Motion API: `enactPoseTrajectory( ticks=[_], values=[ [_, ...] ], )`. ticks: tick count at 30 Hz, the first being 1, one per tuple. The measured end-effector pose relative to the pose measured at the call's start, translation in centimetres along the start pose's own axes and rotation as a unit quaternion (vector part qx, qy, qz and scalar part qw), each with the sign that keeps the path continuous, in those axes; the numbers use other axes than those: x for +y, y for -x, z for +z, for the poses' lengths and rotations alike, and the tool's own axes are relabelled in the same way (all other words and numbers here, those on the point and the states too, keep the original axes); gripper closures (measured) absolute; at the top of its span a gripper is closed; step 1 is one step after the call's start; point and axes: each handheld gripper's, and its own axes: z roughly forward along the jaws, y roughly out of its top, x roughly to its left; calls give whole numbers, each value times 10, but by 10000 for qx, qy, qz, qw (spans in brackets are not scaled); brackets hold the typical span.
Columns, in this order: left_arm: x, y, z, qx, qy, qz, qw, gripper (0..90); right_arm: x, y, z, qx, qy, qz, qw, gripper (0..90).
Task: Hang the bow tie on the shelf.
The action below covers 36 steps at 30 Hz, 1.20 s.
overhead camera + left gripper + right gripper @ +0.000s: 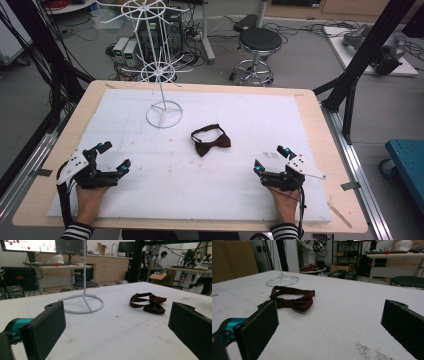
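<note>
Near the frame's bottom corners, the left gripper (114,156) and right gripper (270,159) rest on the desk (310,115), fingers (45,327) spread apart and empty. Probably best to approach low and pinch the knot. At mid-frame lies the dark maroon bow tie (210,140), strap looped, before the white wire stand (163,114).

One bow tie (210,140), one white wire stand (161,65), and two tools, left (114,156) and right (270,158).
</note>
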Motion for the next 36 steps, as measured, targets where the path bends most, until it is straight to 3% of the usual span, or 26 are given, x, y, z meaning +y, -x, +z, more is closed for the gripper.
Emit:
enactPoseTrajectory(
  ticks=[12, 23, 32, 36],
  values=[
    [0, 0, 0, 1, 0, 4, 10000, 17, 0, 0, 0, 19, 11, -42, 10000, 6],
    [0, 0, 0, 2, -1, -5, 10000, 17, 3, 3, 0, 219, -10, 52, 9997, 6],
    [0, -1, 0, 15, 5, -59, 10000, 17, 23, 5, 2, 506, -135, -13, 9986, 7],
    [0, -2, 0, 21, -11, -73, 10000, 17, 43, 6, 10, 722, -329, -259, 9965, 7]
  ],
)
